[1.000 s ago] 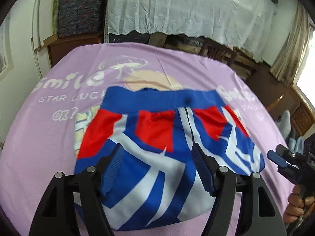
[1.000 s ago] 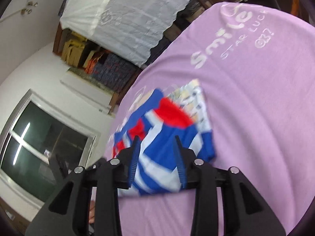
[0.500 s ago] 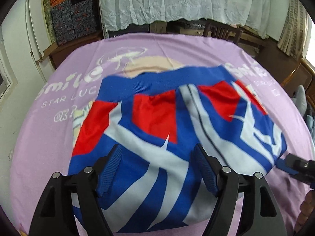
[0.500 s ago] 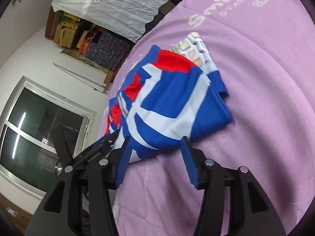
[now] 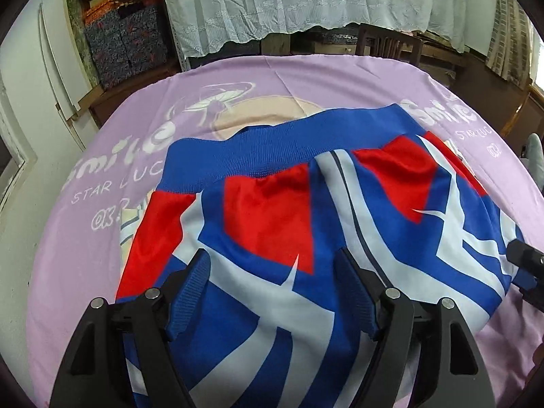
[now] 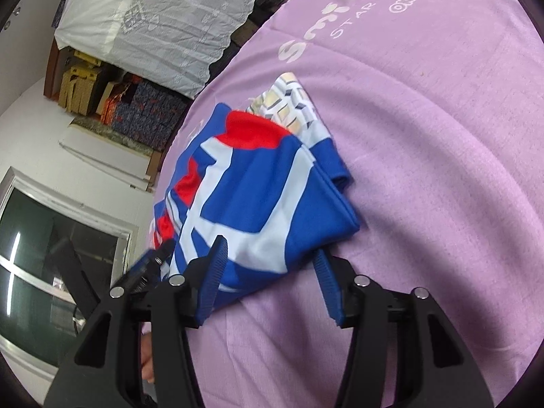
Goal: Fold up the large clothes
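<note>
Right at the bottom of the left wrist view, the left gripper (image 5: 273, 290) has its jaws spread wide, and the folded garment (image 5: 306, 238) lies directly under and between them. So the blue, white and red fabric fills the whole gap, but neither blue pad looks like it's pinching anything; can't tell if the tips touch the cloth. At the lower right edge of that frame a bit of the right gripper (image 5: 525, 265) pokes in just beside the garment's right side.

Over in the right wrist view, the right gripper (image 6: 270, 272) is also wide open. The garment (image 6: 258, 197) sits with its near corner reaching into the gap, closer to the left pad, while the right pad is over bare purple cloth. Nothing is clamped. At lower left of that frame the left gripper (image 6: 146, 268) shows next to the garment's edge.

A bit further out, the garment's ribbed blue waistband (image 5: 289, 149) runs across the middle of the left view. A pale patterned cloth (image 6: 292, 108) peeks out from under the far end. Everything lies on a purple bedsheet (image 6: 425, 136) with white "Smile" lettering (image 5: 129, 149) and a mushroom drawing (image 5: 217, 97). At the top of the left view hang a white lace cover (image 5: 306, 3) and, upper left, stacked patterned boxes (image 5: 129, 47).
</note>
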A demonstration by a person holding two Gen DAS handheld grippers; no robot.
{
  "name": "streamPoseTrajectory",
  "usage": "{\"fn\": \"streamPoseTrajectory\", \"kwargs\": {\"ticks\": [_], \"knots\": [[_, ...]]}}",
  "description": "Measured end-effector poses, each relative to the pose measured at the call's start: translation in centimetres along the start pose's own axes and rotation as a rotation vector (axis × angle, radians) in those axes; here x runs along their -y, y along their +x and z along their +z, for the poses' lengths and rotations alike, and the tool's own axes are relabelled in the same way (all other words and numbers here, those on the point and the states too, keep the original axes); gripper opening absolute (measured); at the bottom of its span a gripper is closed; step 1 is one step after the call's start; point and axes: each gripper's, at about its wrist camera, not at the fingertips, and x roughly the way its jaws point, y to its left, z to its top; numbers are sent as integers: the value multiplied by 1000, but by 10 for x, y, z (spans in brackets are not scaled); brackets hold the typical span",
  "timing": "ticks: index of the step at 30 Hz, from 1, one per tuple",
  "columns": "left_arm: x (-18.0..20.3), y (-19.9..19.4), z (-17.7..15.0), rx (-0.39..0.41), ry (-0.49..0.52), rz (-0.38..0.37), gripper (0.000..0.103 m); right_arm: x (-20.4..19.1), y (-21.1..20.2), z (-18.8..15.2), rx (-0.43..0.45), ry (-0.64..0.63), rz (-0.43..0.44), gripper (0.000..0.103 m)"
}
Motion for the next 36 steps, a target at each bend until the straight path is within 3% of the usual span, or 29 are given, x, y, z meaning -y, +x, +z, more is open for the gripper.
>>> {"fn": "streamPoseTrajectory", "kwargs": {"ticks": [13, 18, 22, 24, 25, 28, 31, 36], "knots": [[-2, -2, -2, 2, -2, 26, 82, -7, 13, 9, 108, 12, -39, 48], [-26, 3, 6, -15, -83, 44, 84, -10, 14, 7, 128, -5, -60, 49], [-39, 13, 8, -59, -130, -15, 88, -11, 21, 14, 153, 1, -76, 45], [-41, 11, 8, -60, -137, -22, 87, -12, 25, 16, 161, -2, -101, 33], [-43, 10, 8, -62, -144, -29, 86, -12, 28, 17, 158, -3, -112, 22], [-60, 3, 10, -56, -205, -60, 86, -16, 26, 18, 175, -8, -96, 14], [-76, -6, 12, -36, -256, -103, 85, -33, 20, 16, 219, -92, -105, 8], [-91, -24, 22, -43, -355, -320, 86, -77, 13, 6, 290, -265, -108, 7]]}}
